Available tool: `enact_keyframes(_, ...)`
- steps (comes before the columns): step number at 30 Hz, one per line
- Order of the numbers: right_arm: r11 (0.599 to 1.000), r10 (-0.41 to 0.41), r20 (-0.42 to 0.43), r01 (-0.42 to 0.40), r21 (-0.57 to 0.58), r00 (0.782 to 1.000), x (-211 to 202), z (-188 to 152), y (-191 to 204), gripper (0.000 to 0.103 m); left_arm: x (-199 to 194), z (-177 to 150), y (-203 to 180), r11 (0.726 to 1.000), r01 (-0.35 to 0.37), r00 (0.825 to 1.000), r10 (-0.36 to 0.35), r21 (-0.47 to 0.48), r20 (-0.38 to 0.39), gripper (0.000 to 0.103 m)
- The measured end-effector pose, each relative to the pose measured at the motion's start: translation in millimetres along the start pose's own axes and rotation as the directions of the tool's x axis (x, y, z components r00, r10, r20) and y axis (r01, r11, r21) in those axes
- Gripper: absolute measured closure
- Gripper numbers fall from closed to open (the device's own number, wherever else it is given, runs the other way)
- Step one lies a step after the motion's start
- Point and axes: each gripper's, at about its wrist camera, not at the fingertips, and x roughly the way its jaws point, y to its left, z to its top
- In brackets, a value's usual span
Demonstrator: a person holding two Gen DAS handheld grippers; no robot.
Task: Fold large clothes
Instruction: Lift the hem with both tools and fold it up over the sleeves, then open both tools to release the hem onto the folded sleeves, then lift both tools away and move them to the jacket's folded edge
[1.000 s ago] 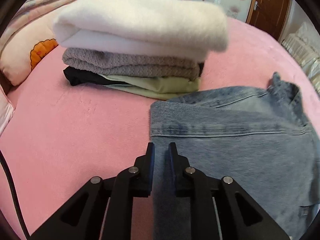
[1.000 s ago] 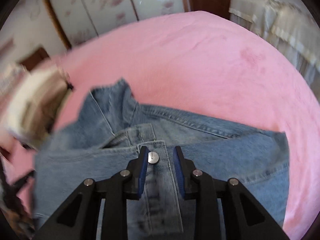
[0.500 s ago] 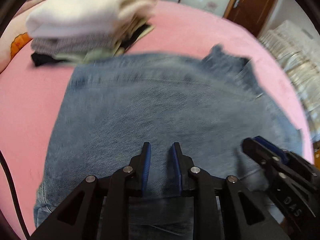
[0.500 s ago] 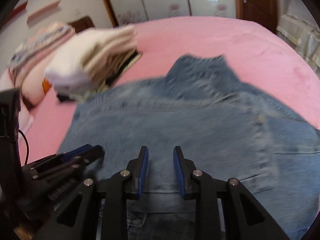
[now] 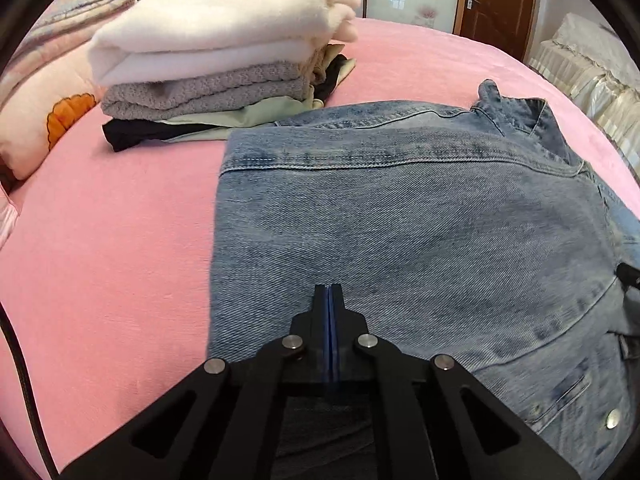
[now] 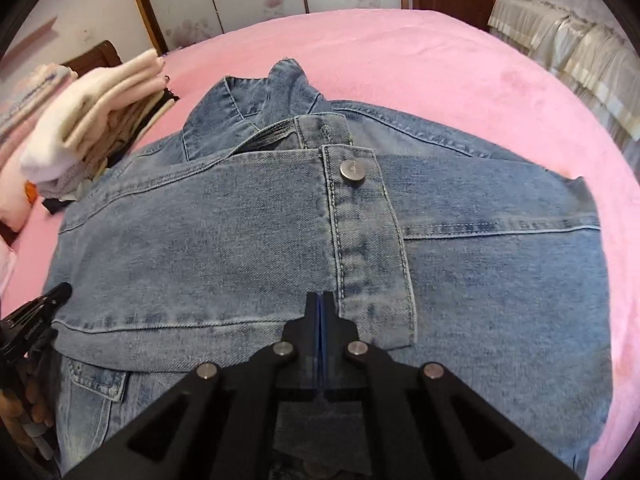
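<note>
Through your left wrist view, your left gripper (image 5: 329, 289), jaws just pressed together on nothing, hangs over the denim jacket (image 5: 400, 216) on the pink bed (image 5: 120, 240) beside the folded stack (image 5: 208, 68); through your right, your right gripper (image 6: 319, 296) matches, jaws just closed empty above the jacket.

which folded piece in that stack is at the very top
The white fleece, thickest of the pile. Beneath it lie the grey knit, a pale green piece and a black one on the bed.
</note>
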Motion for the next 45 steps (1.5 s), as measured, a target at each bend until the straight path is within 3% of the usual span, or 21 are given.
enact_keyframes(5,0.999,0.040,-0.011,-0.040,-0.001,0.999,-9.4,-10.1,9.7,0.100,-4.0,-1.1,-2.3,0.998,-0.045,0.999,0.045,0.041,0.003,0.102)
enact_keyframes(8,0.999,0.048,-0.015,-0.048,-0.005,0.999,-20.9,-16.3,14.6,0.099,-14.1,5.6,-3.7,0.999,-0.031,0.999,0.032,0.039,-0.031,0.098)
enact_keyframes(11,0.997,0.074,0.001,-0.074,0.010,0.997,-40.3,-23.1,15.8,0.095,-36.8,11.4,3.9,1.000,-0.001,0.999,0.000,-0.025,-0.048,0.069)
enact_keyframes(14,0.996,0.084,0.036,-0.085,0.012,0.996,-64.9,-31.5,16.4,0.088,-77.2,14.0,16.0,0.998,0.041,0.999,-0.040,-0.048,0.002,0.046)
enact_keyframes(16,0.996,0.085,0.065,-0.085,-0.001,0.994,-81.6,-40.3,18.2,0.081,-100.0,9.9,22.5,0.998,0.049,0.998,-0.048,-0.033,0.032,0.042)
enact_keyframes(19,0.997,0.073,0.100,-0.069,-0.041,0.992,-102.1,-58.9,23.3,0.071,-124.9,-4.2,31.5,0.999,0.045,0.998,-0.046,0.008,0.044,0.042)
enact_keyframes(23,0.996,0.038,0.121,-0.029,-0.080,0.992,-116.0,-80.9,28.2,0.070,-135.3,-36.5,42.5,0.998,0.008,1.000,-0.009,0.056,0.020,0.042)
enact_keyframes(30,0.996,0.010,0.091,-0.002,-0.086,0.996,-112.7,-110.3,23.4,0.070,-94.8,-69.4,61.7,0.998,-0.041,0.995,0.045,0.047,-0.086,0.043)
enact_keyframes(32,0.998,0.006,0.070,-0.001,-0.062,0.998,-107.2,-115.4,18.8,0.070,-80.7,-69.4,64.3,0.999,-0.046,0.993,0.049,0.027,-0.106,0.052)
enact_keyframes(36,1.000,0.008,0.045,-0.007,-0.016,0.999,-98.5,-119.2,10.7,0.069,-61.4,-62.8,68.5,0.999,-0.028,0.993,0.025,-0.026,-0.119,0.057)
enact_keyframes(39,1.000,0.008,0.045,-0.009,0.006,0.999,-95.2,-119.6,6.9,0.070,-56.1,-61.1,71.7,0.998,-0.021,0.993,0.013,-0.064,-0.114,0.067)
enact_keyframes(45,0.999,-0.040,0.057,0.039,0.012,0.998,-89.9,-121.4,-3.8,0.070,-48.3,-70.4,97.9,0.976,0.106,0.986,-0.127,-0.188,-0.105,0.071)
